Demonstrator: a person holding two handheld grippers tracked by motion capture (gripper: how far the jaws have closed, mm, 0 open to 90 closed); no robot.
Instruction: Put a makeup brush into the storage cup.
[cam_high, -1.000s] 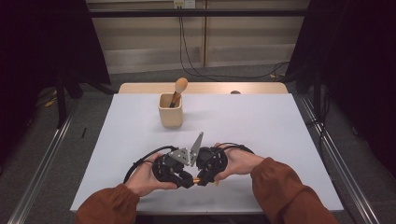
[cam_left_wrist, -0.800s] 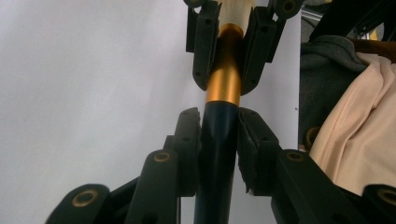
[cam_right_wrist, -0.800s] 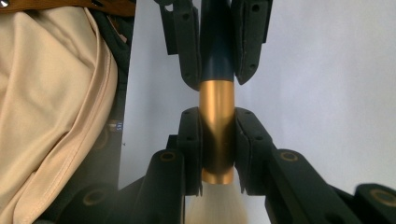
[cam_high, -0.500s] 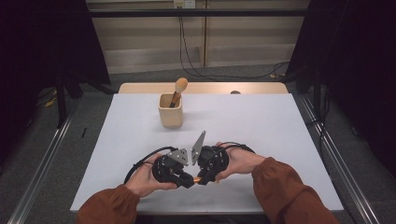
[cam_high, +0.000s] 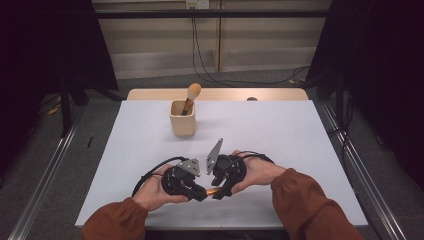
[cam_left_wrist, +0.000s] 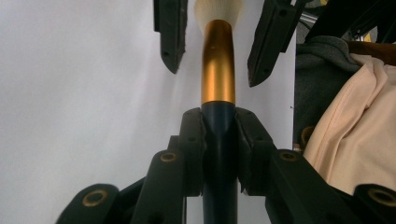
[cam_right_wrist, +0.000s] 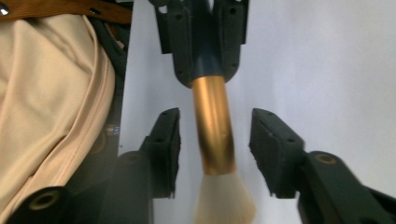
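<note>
My left gripper (cam_left_wrist: 219, 135) has its fingers (cam_left_wrist: 194, 140) pinched tight on the dark handle of a brush (cam_left_wrist: 218, 70), held just above the tabletop (cam_high: 280, 130) near my edge. The brush's long axis runs straight out from my left fingers toward my right gripper (cam_right_wrist: 215, 149): handle in the left, then the gold collar, then pale bristles at the far end. My right fingers (cam_right_wrist: 271, 149) have just been opening; they now stand spread either side of the gold collar w/ a gap on both sides, not pressing. So the left hand alone carries it.

Count: 2 brushes – this one, plus a second brush (cam_high: 190, 96) standing tilted in the cup (cam_high: 182, 120), well apart toward the far side. 1 cup. 2 grippers.

Next, I reckon: right backs off along the axis, left carries the brush to the cup.
</note>
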